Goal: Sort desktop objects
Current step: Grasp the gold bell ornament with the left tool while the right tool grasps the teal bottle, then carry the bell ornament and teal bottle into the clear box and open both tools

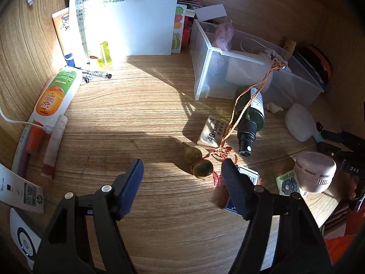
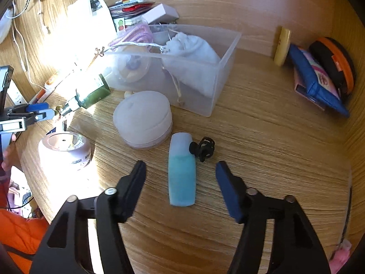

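Lying along the far left edge of the wooden worktop point(image 1: 141, 118), an orange-and-green tube point(image 1: 56, 100) rests flat with a white cable point(image 1: 13, 118) running up to its lower end, and a pen point(image 1: 98, 74) sits just beyond its top. Behind them, sheets of handwritten paper point(image 1: 141, 16) stand in strong sunlight with a pale yellow bottle point(image 1: 94, 22) in front.

The left gripper point(image 1: 182, 180) hovers over the worktop with its jaws spread wide and nothing between them. Between its fingertips and a little farther off lies an amber gourd charm point(image 1: 198, 159), whose orange braided cord point(image 1: 248, 105) runs up across a dark green spray bottle point(image 1: 249, 123) to the rim of a clear plastic bin point(image 1: 212, 73). A white eraser point(image 1: 212, 132) lies just beside the gourd, touching the cord. Right of the gripper stands a pale pink jar point(image 1: 314, 171).

In the right wrist view, that jar point(image 2: 65, 150) stands at the left, with a round white case point(image 2: 143, 118) near it and the bin point(image 2: 219, 77) behind, holding a white drawstring pouch point(image 2: 194, 54) and a pink coiled cord point(image 2: 134, 34). The right gripper point(image 2: 181, 171) is likewise wide open and holds nothing; a blue-filled translucent bottle point(image 2: 182, 171) lies flat between its fingers, untouched, with a small black clip point(image 2: 203, 148) touching its upper right side. Against the right wall lean a blue pouch point(image 2: 314, 80) and an orange-rimmed black case point(image 2: 335, 66).
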A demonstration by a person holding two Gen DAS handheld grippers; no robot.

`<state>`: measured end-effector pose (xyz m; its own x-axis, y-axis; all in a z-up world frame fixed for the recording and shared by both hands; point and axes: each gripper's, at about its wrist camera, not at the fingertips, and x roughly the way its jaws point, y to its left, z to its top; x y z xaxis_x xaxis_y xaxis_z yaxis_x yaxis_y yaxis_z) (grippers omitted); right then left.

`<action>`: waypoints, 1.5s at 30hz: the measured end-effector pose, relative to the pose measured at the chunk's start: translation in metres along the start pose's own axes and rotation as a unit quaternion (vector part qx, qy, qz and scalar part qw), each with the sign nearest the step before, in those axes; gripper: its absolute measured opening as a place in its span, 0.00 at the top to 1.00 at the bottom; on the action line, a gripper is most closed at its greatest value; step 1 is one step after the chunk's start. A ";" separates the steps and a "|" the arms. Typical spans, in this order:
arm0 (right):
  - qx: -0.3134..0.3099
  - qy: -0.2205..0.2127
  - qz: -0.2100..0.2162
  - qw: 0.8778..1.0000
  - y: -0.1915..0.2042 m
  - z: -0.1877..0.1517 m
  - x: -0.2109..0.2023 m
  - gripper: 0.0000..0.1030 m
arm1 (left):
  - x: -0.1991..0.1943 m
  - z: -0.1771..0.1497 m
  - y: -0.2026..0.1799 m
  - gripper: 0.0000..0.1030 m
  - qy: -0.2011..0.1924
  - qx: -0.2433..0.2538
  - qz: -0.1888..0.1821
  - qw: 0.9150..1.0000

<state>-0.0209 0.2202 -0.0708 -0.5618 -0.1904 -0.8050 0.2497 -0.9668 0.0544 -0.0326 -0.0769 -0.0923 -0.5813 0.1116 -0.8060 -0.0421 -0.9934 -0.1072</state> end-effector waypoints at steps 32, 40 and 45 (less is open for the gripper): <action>-0.023 -0.061 0.012 0.998 0.012 0.007 -0.023 0.78 | -0.027 0.021 0.004 0.82 -0.068 -0.004 0.017 0.998; 0.000 -0.097 0.010 0.995 0.002 0.019 -0.041 0.78 | -0.053 0.043 -0.001 0.82 -0.125 -0.010 -0.001 0.992; 0.005 -0.137 0.017 0.990 0.001 0.036 -0.057 0.78 | -0.064 0.058 -0.008 0.82 -0.150 -0.005 -0.019 0.988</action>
<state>-0.0169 0.2244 -0.0034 -0.7466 -0.2613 -0.6118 0.2655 -0.9603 0.0862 -0.0424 -0.0780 -0.0062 -0.7945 0.1338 -0.5923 -0.0609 -0.9881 -0.1415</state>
